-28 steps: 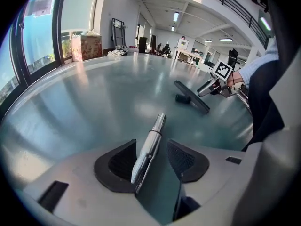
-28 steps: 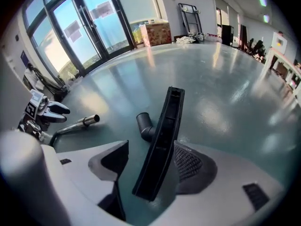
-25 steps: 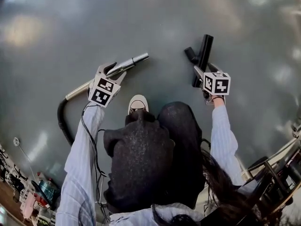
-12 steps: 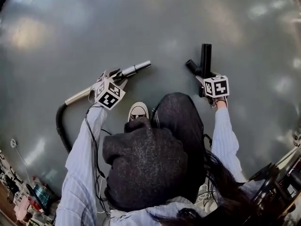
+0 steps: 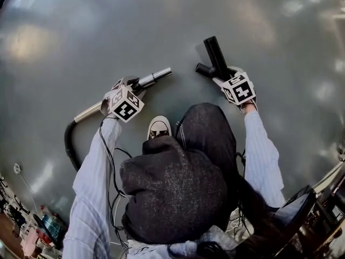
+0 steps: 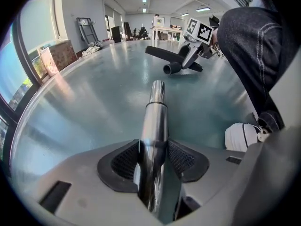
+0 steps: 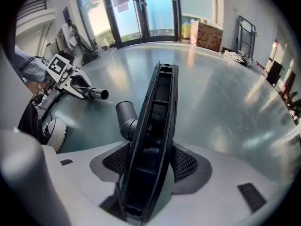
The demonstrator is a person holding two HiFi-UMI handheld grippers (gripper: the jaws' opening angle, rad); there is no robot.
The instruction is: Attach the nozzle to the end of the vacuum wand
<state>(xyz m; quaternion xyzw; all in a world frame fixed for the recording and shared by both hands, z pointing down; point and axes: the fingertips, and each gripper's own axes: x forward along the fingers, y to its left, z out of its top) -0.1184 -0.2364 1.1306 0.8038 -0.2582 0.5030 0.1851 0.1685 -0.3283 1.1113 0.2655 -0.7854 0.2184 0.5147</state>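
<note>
Left claw (image 5: 133, 83) of mine was clamped on the vacuum wand (image 5: 156, 75). Its ribbed pads (image 6: 123, 161) pressed against both sides of the shiny metal tube, whose narrower open end pointed away from me across the grey floor (image 5: 161, 15). Behind the claw the tube ran back to a black hose (image 5: 68, 142) that curved over the floor on my left side.

Right claw (image 5: 220, 77) had just been closing, and its pads sat against the flat sides of the black nozzle (image 5: 214, 52). The nozzle stood on edge between them, with its hollow underside showing in the right gripper view. Its round socket (image 5: 202, 69) stuck out sideways towards the wand. Wand tip and socket were near each other yet clearly apart and not lined up, with bare floor between them.

Both claws pointed steeply down. One white shoe (image 5: 157, 127) of mine rested on the floor between my arms, just behind the wand. Far off by the windows stood a cardboard box (image 7: 209, 36); what it held I could not tell.
</note>
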